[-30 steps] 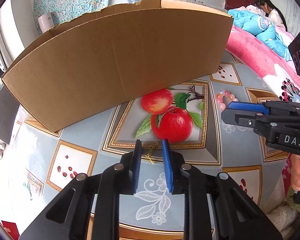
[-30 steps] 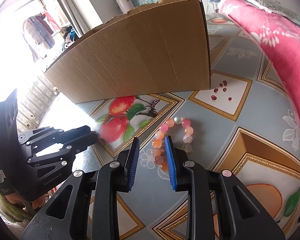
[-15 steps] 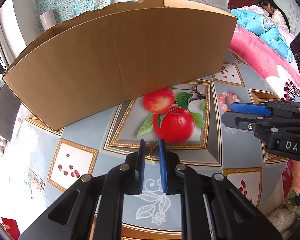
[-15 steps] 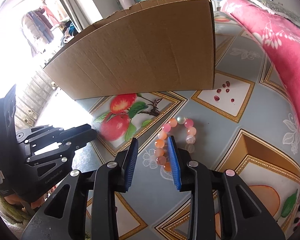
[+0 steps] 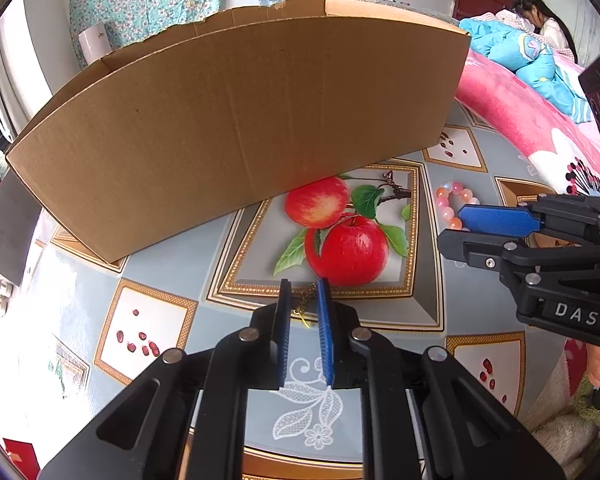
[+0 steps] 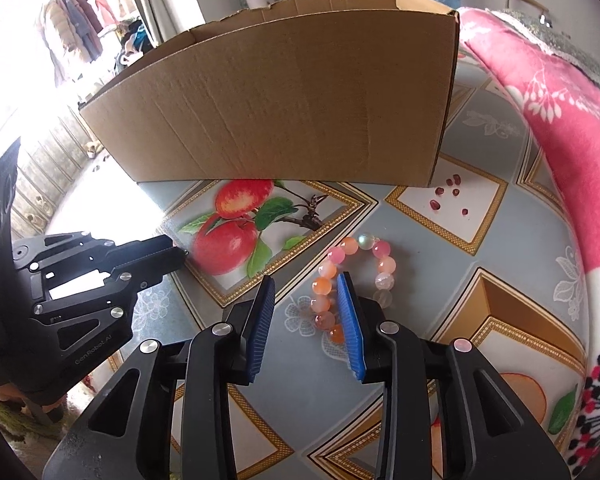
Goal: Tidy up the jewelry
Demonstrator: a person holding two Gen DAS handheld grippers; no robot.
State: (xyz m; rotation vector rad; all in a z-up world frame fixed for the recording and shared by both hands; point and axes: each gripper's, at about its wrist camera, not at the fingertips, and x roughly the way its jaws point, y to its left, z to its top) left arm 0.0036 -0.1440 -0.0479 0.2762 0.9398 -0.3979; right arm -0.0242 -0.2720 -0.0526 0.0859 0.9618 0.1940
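A thin gold chain [image 5: 306,300] lies on the fruit-print tablecloth [image 5: 160,320]. My left gripper [image 5: 303,282] is low over it, its blue pads drawn close with a narrow gap, and the chain shows in that gap untouched. A bracelet of pink and orange beads [image 6: 380,249] lies to the right. My right gripper [image 6: 305,278] stands open over its left side. Its right finger is inside the loop and its left finger is outside, clear of the beads. From the left wrist, the bracelet [image 5: 444,202] is partly hidden behind the right gripper [image 5: 450,227].
A large open cardboard box [image 6: 300,112] stands close behind both pieces. A pink flowered blanket [image 6: 560,120] runs along the table's right side. A person [image 5: 548,24] sits on a bed at the far right. The left gripper [image 6: 178,250] reaches in from the left.
The left jaws have narrowed around the gold chain without shifting. The right gripper has shifted a little over the bracelet and its jaws stand slightly wider.
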